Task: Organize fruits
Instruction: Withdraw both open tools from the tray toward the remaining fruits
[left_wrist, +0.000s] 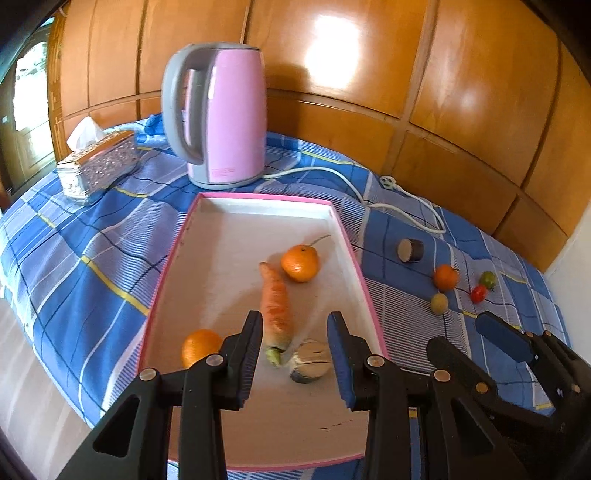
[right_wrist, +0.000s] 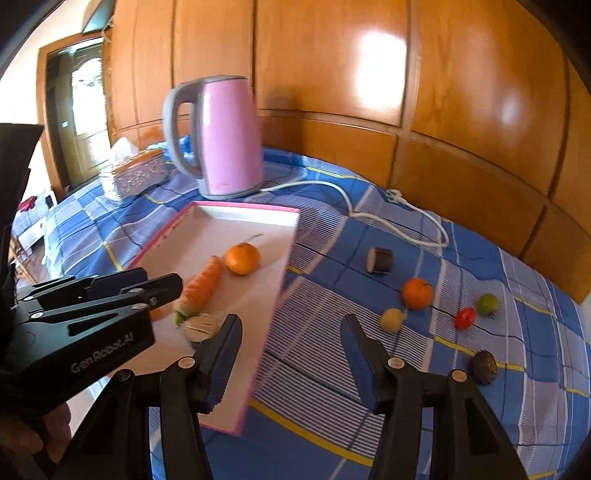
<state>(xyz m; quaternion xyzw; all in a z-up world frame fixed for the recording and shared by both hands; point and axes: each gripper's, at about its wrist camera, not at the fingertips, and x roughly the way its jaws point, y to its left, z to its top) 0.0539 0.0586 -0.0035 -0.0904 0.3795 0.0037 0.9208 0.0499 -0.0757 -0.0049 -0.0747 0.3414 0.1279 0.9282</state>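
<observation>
A pink-rimmed white tray (left_wrist: 354, 254) (right_wrist: 284, 280) holds a carrot (left_wrist: 275, 306) (right_wrist: 201, 286), two oranges (left_wrist: 300, 263) (left_wrist: 199, 347) and a pale round piece (left_wrist: 309, 360) (right_wrist: 201, 326). My left gripper (left_wrist: 295, 354) is open and empty above the tray's near part, over the carrot's end. My right gripper (right_wrist: 291, 358) is open and empty over the cloth beside the tray's right edge. On the cloth lie an orange (right_wrist: 417, 293), a yellowish fruit (right_wrist: 392, 319), a red tomato (right_wrist: 464, 317), a green tomato (right_wrist: 487, 303), an avocado (right_wrist: 484, 367) and a dark cylinder piece (right_wrist: 379, 260).
A pink kettle (left_wrist: 225, 114) stands behind the tray, its white cord (left_wrist: 402, 206) trailing right across the blue checked cloth (left_wrist: 74, 236). A tissue box (left_wrist: 98, 166) sits at the back left. Wooden panels (left_wrist: 369, 74) back the table.
</observation>
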